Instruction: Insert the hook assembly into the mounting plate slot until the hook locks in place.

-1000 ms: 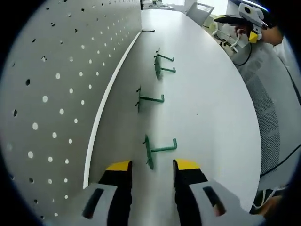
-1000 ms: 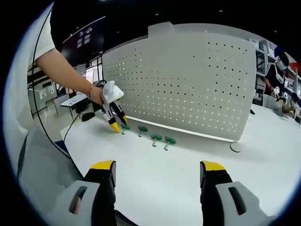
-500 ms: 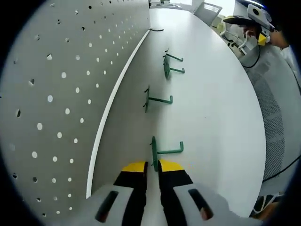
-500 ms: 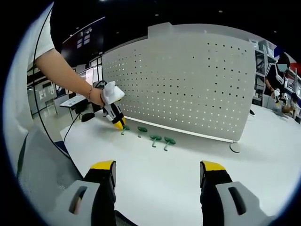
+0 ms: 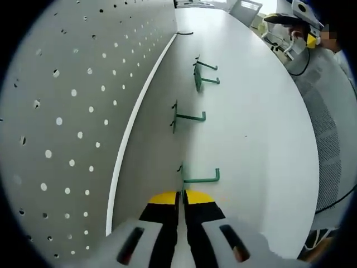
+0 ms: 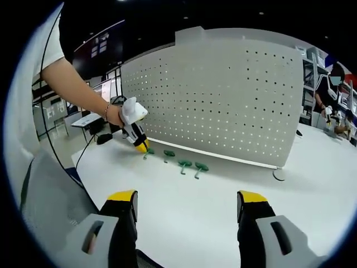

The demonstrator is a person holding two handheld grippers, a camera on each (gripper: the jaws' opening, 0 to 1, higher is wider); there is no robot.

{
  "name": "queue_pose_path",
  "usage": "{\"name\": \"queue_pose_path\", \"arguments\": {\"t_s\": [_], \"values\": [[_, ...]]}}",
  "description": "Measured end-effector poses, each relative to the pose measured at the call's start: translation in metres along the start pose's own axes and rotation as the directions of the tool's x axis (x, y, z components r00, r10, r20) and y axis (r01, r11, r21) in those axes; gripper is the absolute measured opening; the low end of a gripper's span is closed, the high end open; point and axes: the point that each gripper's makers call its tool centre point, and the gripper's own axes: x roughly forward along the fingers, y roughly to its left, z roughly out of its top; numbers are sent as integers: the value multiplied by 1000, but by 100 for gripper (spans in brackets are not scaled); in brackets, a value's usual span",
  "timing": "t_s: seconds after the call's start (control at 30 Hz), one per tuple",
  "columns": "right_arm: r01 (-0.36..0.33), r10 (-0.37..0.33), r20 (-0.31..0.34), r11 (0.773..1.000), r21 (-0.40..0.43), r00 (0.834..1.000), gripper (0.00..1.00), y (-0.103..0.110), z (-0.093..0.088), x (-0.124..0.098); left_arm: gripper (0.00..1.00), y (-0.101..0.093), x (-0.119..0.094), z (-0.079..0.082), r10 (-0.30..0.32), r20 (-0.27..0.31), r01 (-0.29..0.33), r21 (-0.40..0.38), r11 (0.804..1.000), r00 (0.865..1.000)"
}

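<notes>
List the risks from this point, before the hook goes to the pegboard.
The left tongs pinch only the thin base plate edge of the nearest green hook, so it may twist or slip when lifted. The next hook lies close along the same row and could be knocked. The right tongs hang open, far from the pegboard, so nothing steadies the panel during insertion.

Left gripper clamped on the nearest green hook

The yellow-tipped left gripper [image 5: 180, 196] pinches the green metal hook's [image 5: 196, 179] flat base on the white table [image 5: 262, 139], beside the grey perforated pegboard [image 5: 72, 111].
</notes>
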Motion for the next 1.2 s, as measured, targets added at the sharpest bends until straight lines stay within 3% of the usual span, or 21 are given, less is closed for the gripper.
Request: {"name": "queue_pose_path", "arguments": {"t_s": [0.53, 0.6, 0.73, 0.8, 0.9, 1.2], "values": [[-2, 2, 0, 1000, 7, 1000, 70, 0, 0, 0, 3, 0, -1, 0, 1, 0, -1, 18, 1000, 1000], [-1, 1, 2, 1000, 6, 1000, 70, 0, 0, 0, 3, 1, -1, 0, 25, 1, -25, 48, 999, 1000], [4, -4, 14, 1000, 15, 1000, 70, -2, 3, -2, 2, 4, -1, 0, 68, 45, -70, 63, 996, 997], [3, -3, 17, 1000, 18, 1000, 70, -2, 3, -2, 1, 5, -3, 1, 74, 85, -73, -14, 997, 994], [3, -3, 22, 1000, 16, 1000, 70, -2, 4, -2, 1, 7, -9, 4, 86, 120, -82, -34, 996, 989], [-6, 6, 16, 1000, 9, 1000, 70, -1, 3, -1, 1, 9, -20, 10, 126, 152, -121, -44, 992, 980]]}}
